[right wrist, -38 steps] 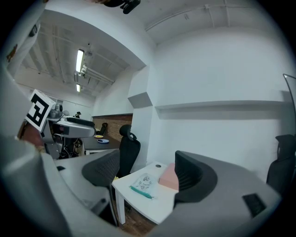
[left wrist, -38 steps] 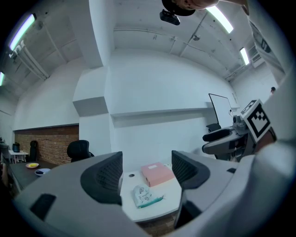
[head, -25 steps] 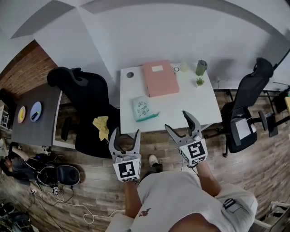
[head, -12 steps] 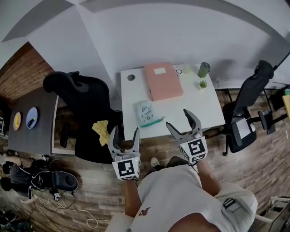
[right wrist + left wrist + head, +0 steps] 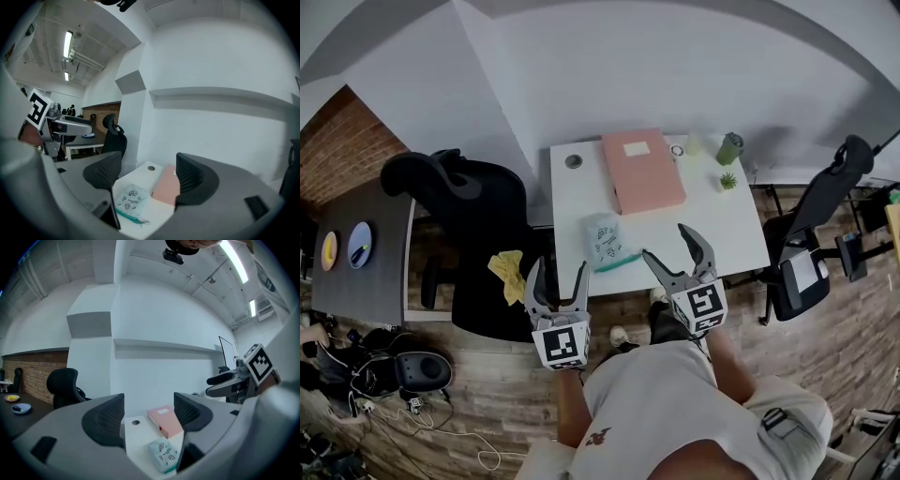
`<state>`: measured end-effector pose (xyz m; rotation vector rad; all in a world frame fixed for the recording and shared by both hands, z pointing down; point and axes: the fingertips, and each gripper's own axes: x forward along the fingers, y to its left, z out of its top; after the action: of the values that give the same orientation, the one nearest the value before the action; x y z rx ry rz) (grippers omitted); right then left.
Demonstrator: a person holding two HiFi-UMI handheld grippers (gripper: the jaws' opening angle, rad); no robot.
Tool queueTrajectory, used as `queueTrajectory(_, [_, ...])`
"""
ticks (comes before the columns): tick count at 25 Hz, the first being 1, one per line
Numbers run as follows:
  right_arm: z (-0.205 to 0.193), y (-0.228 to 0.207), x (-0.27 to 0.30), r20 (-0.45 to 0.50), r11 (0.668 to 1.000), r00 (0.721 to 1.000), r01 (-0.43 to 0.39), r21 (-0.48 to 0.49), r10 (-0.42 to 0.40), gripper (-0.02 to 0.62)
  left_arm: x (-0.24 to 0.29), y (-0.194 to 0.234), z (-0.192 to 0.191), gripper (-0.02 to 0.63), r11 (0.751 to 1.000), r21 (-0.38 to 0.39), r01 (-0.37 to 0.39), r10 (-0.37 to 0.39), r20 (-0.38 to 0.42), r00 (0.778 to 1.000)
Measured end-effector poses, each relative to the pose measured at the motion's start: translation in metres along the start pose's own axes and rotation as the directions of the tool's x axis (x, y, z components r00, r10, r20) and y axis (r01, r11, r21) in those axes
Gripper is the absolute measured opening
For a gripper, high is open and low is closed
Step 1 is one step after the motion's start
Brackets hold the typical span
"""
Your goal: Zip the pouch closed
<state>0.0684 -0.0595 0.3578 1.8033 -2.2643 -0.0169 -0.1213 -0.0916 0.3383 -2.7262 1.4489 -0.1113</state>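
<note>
A pale mint pouch [image 5: 604, 240] with small drawings and a green zip edge lies near the front edge of a white table [image 5: 712, 221]. The same pouch [image 5: 164, 455] shows low between the jaws in the left gripper view, and the pouch [image 5: 130, 200] lies low left in the right gripper view. My left gripper [image 5: 556, 284] is open, held in the air short of the table's front left corner. Open too, my right gripper [image 5: 676, 251] hovers at the front edge, right of the pouch. Neither touches anything.
A pink folder [image 5: 642, 170] lies behind the pouch. A green cup [image 5: 729, 148], a small plant [image 5: 727, 180] and a ring-shaped item [image 5: 677, 150] sit at the table's back right. Black office chairs [image 5: 455, 202] stand on the left and right [image 5: 821, 225]. A dark desk [image 5: 361, 253] holds plates.
The view has moved closer to the table, and both grippers now sit nearer its front edge. Both stay open. The pouch has not moved on the table.
</note>
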Motion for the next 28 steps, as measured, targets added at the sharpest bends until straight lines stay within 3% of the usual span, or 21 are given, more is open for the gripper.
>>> queueTrajectory(11, [-0.027, -0.04, 0.059, -0.044, 0.996, 0.995, -0.084, 0.012, 0.084, 0.36, 0.062, 0.005, -0.032, 0.327, 0.998, 0.009, -0.058, 0.059, -0.072, 0.996])
queueTrajectory(17, [-0.049, -0.068, 0.087, -0.088, 0.985, 0.982, -0.169, 0.016, 0.17, 0.351, 0.091, -0.003, -0.056, 0.322, 0.993, 0.008, -0.114, 0.114, -0.156, 0.981])
queueTrajectory(23, [-0.08, -0.083, 0.108, -0.147, 0.96, 0.949, -0.28, 0.02, 0.279, 0.313, 0.11, -0.021, -0.085, 0.308, 0.987, -0.011, -0.163, 0.156, -0.233, 0.96])
queueTrajectory(28, [-0.112, -0.08, 0.117, -0.203, 0.923, 0.902, -0.384, 0.021, 0.38, 0.284, 0.117, -0.041, -0.123, 0.291, 0.982, -0.026, -0.186, 0.169, -0.311, 0.935])
